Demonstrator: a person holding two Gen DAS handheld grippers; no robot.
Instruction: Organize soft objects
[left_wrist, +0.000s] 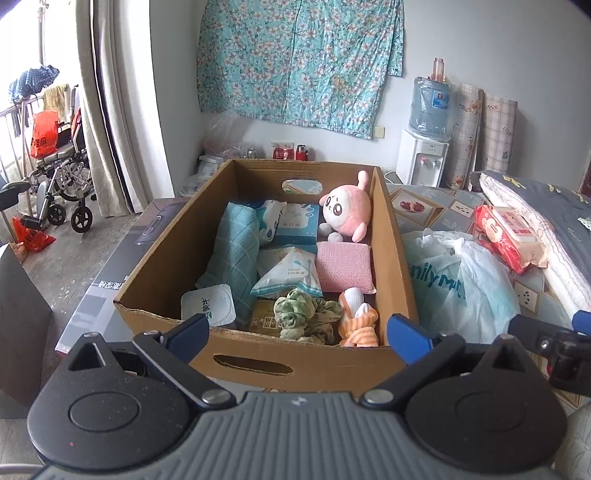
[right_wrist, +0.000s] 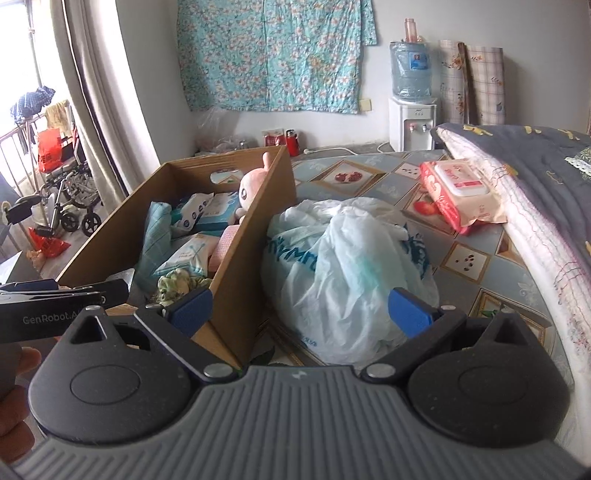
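Hovering my left gripper (left_wrist: 299, 332) at the near end of the open brown cardboard box (left_wrist: 397, 254), I see its blue-padded fingers spread wide and empty. Inside the box lie the soft things — a pink round plush toy (left_wrist: 345, 212) at the far right, a pink knitted pad (left_wrist: 343, 266) in front of it, a rolled teal checked towel (left_wrist: 232, 254) along the left, a crumpled green patterned cloth (left_wrist: 304, 319) and an orange-and-white striped cloth (left_wrist: 360, 317) nearest me. My right gripper (right_wrist: 301, 312) also stands wide apart, holding nothing, its fingers flanking a translucent white plastic bag (right_wrist: 347, 266) that rests just beside the box's right wall on the patterned bed sheet (right_wrist: 476, 266). A red pack of wet wipes (right_wrist: 458, 192) sits farther back.
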